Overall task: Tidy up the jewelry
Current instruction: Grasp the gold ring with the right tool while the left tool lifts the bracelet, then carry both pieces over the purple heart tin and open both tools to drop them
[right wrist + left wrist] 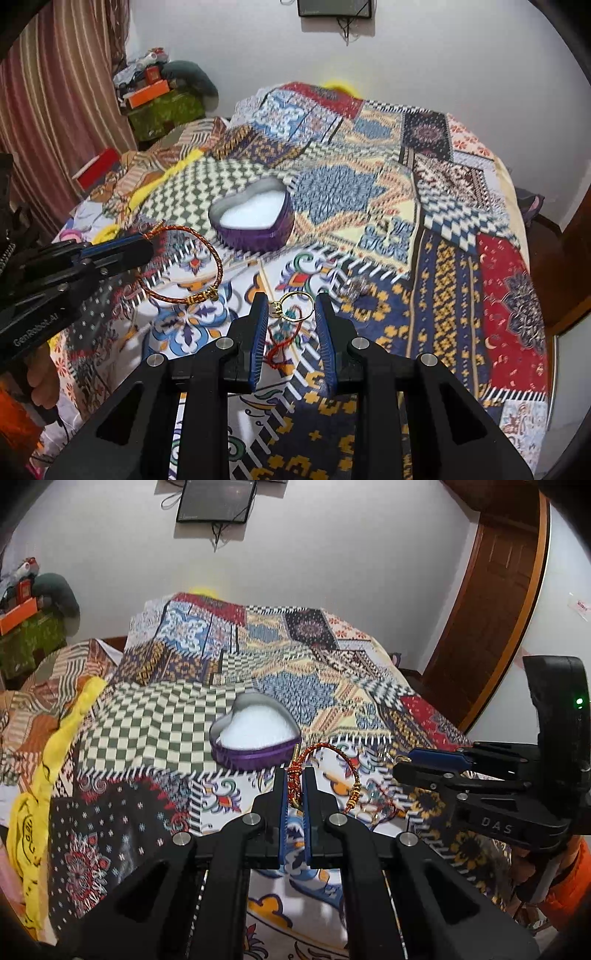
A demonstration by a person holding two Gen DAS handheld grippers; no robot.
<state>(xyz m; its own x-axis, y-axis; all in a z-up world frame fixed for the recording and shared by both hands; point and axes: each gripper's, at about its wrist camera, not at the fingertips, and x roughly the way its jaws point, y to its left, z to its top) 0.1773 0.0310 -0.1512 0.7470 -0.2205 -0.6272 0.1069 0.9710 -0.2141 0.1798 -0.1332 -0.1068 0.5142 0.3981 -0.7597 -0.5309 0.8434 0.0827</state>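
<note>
A bed (461, 221) with a patchwork cover (177, 720) fills both views, its far edge against a white wall. Toward the middle of the bed sits a purple heart-shaped box (255, 738), open, with a white lining. The left tool (295, 781) is nearly closed, pinching the knotted end of a red braided bracelet (341, 755), which hangs in a loop above the cover just in front of the box; in the right wrist view the same bracelet (218, 258) loops from that tool (146, 247). The right tool (291, 302) has its jaws moderately apart, either side of a thin gold ring (295, 306) lying on the cover, near the bed's near edge; whether the fingers touch it cannot be told. A red thread (277, 350) lies just below the ring.
</note>
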